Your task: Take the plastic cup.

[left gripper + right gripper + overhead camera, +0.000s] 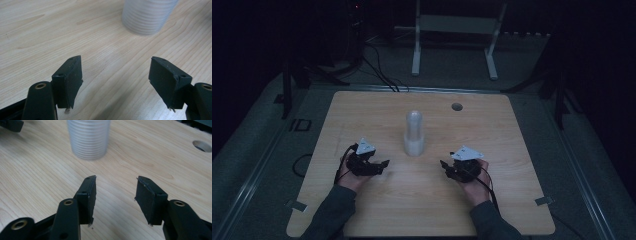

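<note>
A white ribbed cylinder (414, 134) with a rounded, paler top stands upright in the middle of the wooden table (362, 215). My left gripper (384, 163) rests low on the table to its front left, pointing right, jaws open and empty. My right gripper (444, 164) rests to the cylinder's front right, pointing left, also open and empty. In the left gripper view the cylinder's base (147, 16) stands beyond the spread jaws of the left gripper (116, 60). In the right gripper view the cylinder (88, 138) stands just beyond the parted jaws of the right gripper (116, 178).
A round cable hole (456, 106) (202, 146) sits in the table's far right part. A white frame stand (457, 25) and dark cables (377, 70) lie on the floor behind the table. The room is dim.
</note>
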Tool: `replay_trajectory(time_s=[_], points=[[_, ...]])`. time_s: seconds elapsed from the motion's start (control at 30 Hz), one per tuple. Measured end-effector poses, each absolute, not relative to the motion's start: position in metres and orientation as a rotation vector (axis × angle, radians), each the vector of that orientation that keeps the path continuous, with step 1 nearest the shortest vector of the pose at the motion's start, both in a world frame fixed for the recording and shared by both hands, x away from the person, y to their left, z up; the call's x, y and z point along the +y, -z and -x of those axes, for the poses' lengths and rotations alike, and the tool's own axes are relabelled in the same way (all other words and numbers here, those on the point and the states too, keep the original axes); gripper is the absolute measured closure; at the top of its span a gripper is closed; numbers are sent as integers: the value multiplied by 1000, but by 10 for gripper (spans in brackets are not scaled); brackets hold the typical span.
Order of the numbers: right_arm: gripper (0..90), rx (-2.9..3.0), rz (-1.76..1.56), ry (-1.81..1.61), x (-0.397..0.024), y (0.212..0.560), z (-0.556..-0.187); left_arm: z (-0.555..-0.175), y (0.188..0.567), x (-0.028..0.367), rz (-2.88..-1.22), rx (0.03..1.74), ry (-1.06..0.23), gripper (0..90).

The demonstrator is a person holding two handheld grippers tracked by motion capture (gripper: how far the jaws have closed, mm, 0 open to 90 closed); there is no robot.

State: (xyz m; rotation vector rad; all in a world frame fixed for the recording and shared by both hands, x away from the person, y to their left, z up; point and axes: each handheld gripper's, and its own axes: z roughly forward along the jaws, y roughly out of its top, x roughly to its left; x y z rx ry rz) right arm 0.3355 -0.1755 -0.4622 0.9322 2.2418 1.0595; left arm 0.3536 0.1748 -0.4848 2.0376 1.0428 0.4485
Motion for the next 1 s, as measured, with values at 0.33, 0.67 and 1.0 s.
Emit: replay_trajectory(time_s=[0.33,0.67,1.0], points=[[527,2281,-892,-1079,-162,462,-338,-352,475,175,-2008,1026,-428,276],[484,2307,-880,-1107,-138,450,-348,-353,463,175,-1966,994,-399,276],[456,2295,-927,-1241,-122,442,-363,-354,447,175,-1947,961,-409,278]])
